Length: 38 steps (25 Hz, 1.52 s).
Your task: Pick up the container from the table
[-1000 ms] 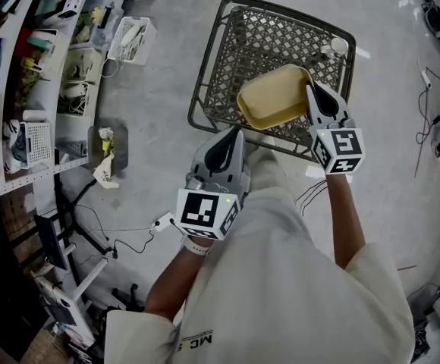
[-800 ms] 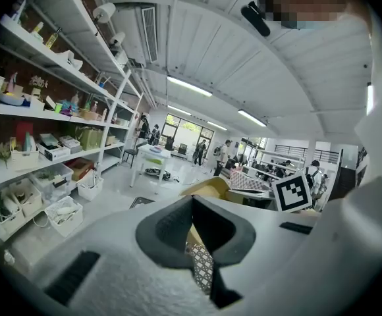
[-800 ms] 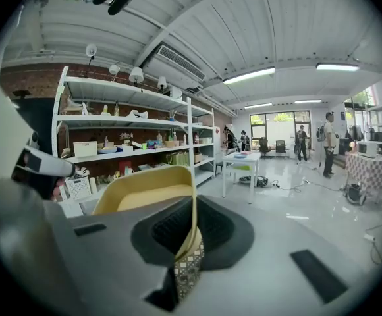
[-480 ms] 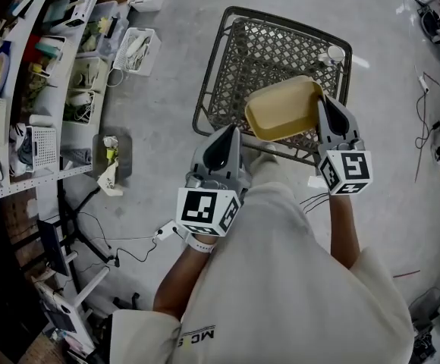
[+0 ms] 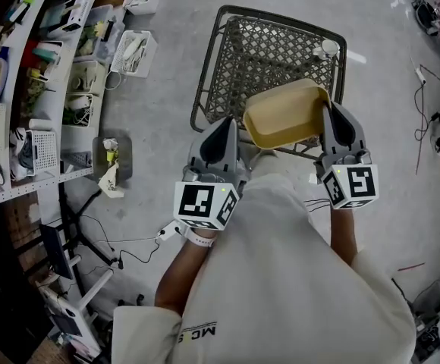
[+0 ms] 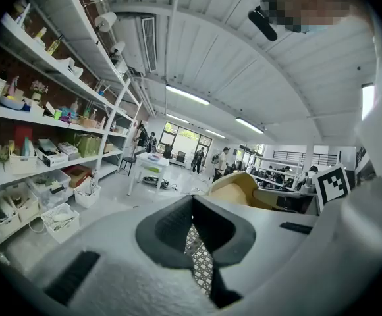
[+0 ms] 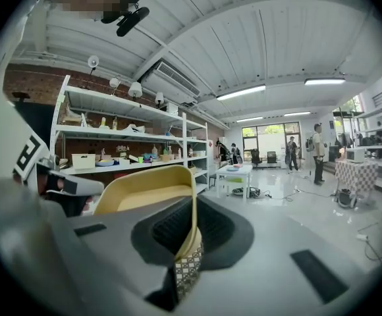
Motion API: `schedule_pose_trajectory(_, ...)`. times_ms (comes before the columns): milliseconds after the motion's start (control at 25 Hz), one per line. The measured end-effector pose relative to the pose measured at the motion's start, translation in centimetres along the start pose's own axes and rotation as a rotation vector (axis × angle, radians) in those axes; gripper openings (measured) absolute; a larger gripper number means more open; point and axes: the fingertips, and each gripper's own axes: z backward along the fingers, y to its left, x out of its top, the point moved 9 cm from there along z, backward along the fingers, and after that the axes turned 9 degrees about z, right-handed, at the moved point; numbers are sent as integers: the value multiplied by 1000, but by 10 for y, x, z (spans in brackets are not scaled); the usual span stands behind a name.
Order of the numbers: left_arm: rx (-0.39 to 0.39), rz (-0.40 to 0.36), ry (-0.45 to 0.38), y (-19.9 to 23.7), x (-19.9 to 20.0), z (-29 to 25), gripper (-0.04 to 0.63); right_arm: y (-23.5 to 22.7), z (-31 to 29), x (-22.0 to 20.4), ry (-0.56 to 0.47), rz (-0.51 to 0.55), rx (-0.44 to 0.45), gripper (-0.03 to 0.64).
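A yellow, shallow rectangular container [image 5: 284, 114] hangs tilted above the near edge of the black mesh table [image 5: 259, 45]. My right gripper [image 5: 332, 114] is shut on its right rim; in the right gripper view the rim [image 7: 192, 224] is pinched between the dark pads of the right gripper [image 7: 190, 242]. My left gripper [image 5: 225, 126] stays left of the container, apart from it, shut on nothing. In the left gripper view the left gripper [image 6: 191, 224] has its pads together, and the container [image 6: 240, 191] shows beyond it to the right.
A small white cup [image 5: 328, 48] stands at the table's far right corner. Shelves [image 5: 23, 89] with bins and clutter line the left. White baskets [image 5: 133, 51] and cables [image 5: 121, 241] lie on the grey floor. People stand far off in the hall [image 7: 317, 143].
The right gripper has drawn the container nearer to me and a little right, over the table's near edge. The left gripper has barely shifted.
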Motion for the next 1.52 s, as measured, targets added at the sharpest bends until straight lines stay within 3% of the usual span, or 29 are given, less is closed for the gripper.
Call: schedule_pose_trajectory(1520, -23, -13, 25, -9, -5, 2, 14, 8, 22, -5, 24, -36, 14, 29)
